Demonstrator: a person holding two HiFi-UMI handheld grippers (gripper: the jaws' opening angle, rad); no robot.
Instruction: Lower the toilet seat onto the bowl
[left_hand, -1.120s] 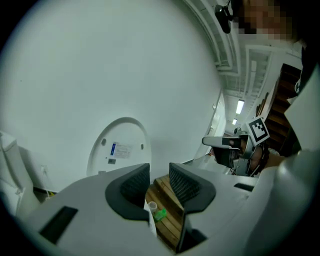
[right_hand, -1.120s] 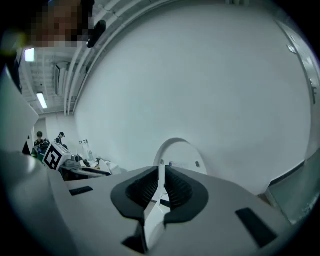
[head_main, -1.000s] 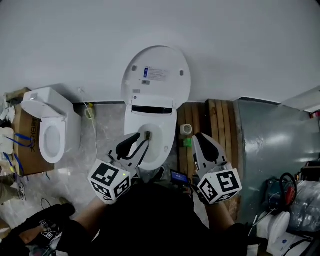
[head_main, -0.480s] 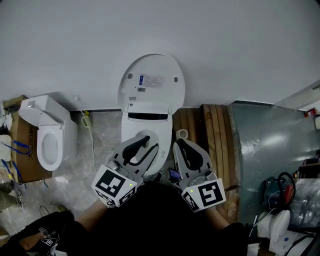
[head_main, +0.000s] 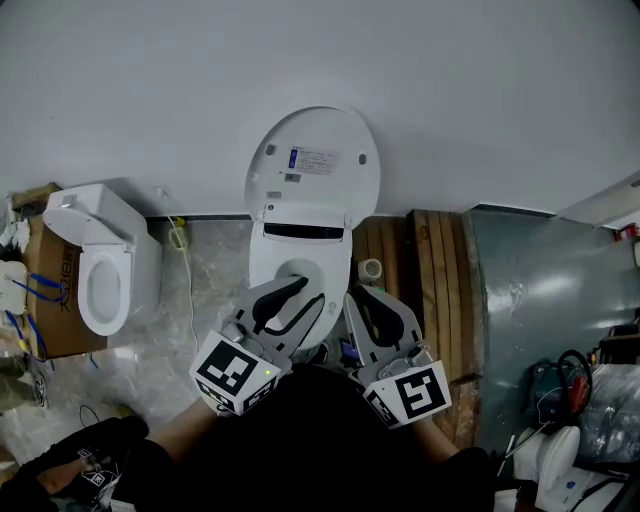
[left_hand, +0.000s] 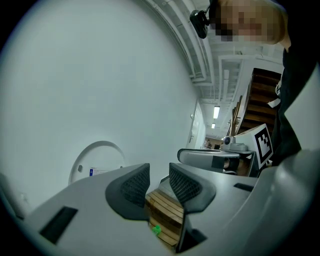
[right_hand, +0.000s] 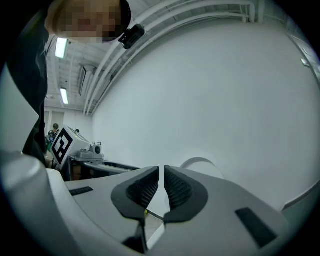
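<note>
Upright against wall (head_main: 480, 90): toilet seat (head_main: 312, 160), likely stiff, light, slick plastic; grip top rim. Empty: left claw (head_main: 300, 292) half open, right claw (head_main: 365, 298) closed.

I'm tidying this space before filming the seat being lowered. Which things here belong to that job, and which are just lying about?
For the job:
- middle toilet bowl
- its raised lid; the seat cannot be told apart from it
- left gripper, open
- right gripper, shut

Lying about:
- second toilet
- cardboard box
- wooden planks
</note>
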